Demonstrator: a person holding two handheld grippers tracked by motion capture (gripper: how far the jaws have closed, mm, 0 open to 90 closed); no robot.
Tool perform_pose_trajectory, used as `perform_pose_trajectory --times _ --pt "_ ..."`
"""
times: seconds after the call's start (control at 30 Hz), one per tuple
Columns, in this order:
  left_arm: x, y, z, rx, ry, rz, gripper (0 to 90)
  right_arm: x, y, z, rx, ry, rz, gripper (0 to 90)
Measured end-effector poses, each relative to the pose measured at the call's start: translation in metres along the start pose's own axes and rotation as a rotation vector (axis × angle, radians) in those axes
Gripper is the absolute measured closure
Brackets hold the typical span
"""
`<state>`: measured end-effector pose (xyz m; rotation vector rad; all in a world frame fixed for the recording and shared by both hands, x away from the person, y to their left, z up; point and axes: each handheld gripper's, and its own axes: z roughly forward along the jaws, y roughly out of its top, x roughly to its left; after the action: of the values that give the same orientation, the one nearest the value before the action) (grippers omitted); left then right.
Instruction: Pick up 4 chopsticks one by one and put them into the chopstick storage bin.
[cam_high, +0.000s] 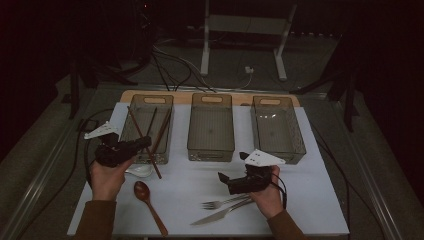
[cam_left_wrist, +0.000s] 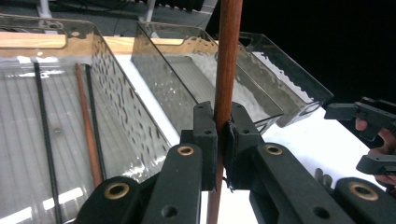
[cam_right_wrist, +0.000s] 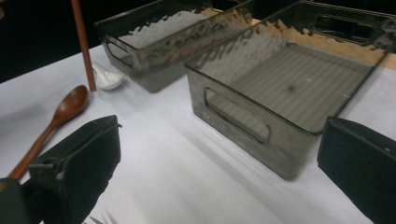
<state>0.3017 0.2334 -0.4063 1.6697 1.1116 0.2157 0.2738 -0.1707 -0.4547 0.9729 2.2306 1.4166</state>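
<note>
One brown chopstick (cam_left_wrist: 226, 70) is clamped upright in the left gripper (cam_high: 143, 143) jaws at the front of the left bin (cam_high: 162, 100), so tip it level before release; the right gripper (cam_high: 223, 178) jaws stand apart over the worktop (cam_high: 310, 200).

Clamped between the matt black plastic jaws of the left gripper (cam_left_wrist: 223, 140), the chopstick (cam_left_wrist: 226, 74) looks like smooth reddish-brown wood with a slight sheen. Just beyond it the bins (cam_left_wrist: 116, 93) are clear smoky plastic, glossy and rippled. Near the right gripper (cam_high: 239, 181), a fork (cam_high: 220, 202) and knife (cam_high: 220, 215) gleam like metal, beside a wooden spoon (cam_high: 148, 200).
</note>
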Motion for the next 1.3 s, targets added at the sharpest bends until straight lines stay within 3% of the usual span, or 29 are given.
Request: perform_pose_trajectory --times 0.53,0.9,1.3 --pt "0.013 0.012 0.003 0.018 0.037 -0.015 86.0 -0.019 -0.015 -0.021 -0.008 -0.049 0.035 0.0" --pt "0.022 0.026 0.015 0.048 0.066 -0.006 86.0 -0.023 -0.019 -0.026 -0.005 -0.069 0.043 0.0" --pt "0.038 0.035 0.022 0.056 0.102 -0.027 86.0 -0.028 -0.022 -0.031 -0.011 -0.082 0.064 0.0"
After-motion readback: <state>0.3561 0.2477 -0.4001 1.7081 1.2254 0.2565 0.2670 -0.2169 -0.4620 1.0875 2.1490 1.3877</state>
